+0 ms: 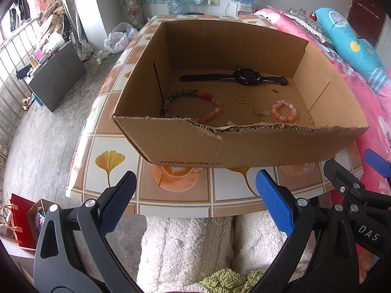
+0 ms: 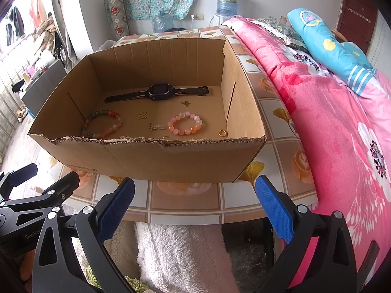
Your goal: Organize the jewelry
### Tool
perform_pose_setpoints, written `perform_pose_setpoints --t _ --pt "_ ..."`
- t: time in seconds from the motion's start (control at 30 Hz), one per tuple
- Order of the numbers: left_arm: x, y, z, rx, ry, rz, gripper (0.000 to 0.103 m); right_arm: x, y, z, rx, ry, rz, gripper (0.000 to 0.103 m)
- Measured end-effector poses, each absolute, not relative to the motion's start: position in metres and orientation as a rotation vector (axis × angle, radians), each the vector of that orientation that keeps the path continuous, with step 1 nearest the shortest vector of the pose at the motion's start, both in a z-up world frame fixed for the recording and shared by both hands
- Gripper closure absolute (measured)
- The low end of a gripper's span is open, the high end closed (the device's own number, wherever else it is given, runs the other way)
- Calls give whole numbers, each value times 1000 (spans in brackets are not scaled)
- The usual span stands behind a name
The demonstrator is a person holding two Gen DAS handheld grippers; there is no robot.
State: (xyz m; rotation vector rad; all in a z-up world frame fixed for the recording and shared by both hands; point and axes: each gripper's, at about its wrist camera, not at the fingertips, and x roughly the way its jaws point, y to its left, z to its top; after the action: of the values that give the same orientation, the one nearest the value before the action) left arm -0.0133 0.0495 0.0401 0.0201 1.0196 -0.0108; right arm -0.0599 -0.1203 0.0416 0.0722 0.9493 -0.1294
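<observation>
An open brown cardboard box [image 1: 244, 144] with a torn front edge sits on a table covered in a leaf-and-coffee-cup patterned cloth [image 1: 176, 200], and all the jewelry lies on its floor. A black wristwatch [image 1: 240, 75] stretches along the back wall; in front of it lie a large multicoloured bead bracelet [image 1: 193, 106] on the left, a small pink and orange bead bracelet [image 1: 284, 110] to the right, and small gold charms [image 1: 241, 99] between them. The right wrist view shows a small gold ring [image 2: 222, 133] plainly in the box's front right corner; the left view barely catches it behind the torn edge. The left gripper [image 1: 195, 204] and right gripper [image 2: 195, 205] both hover before the table's near edge, jaws spread wide and empty. A pink floral blanket [image 2: 330, 127] fills the right side.
</observation>
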Motion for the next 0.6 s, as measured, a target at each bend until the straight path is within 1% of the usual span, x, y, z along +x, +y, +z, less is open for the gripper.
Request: perform_pose_setpoints --t 0.6 --pt "-14 49 40 18 1020 -8 9 -60 -120 42 73 951 -132 7"
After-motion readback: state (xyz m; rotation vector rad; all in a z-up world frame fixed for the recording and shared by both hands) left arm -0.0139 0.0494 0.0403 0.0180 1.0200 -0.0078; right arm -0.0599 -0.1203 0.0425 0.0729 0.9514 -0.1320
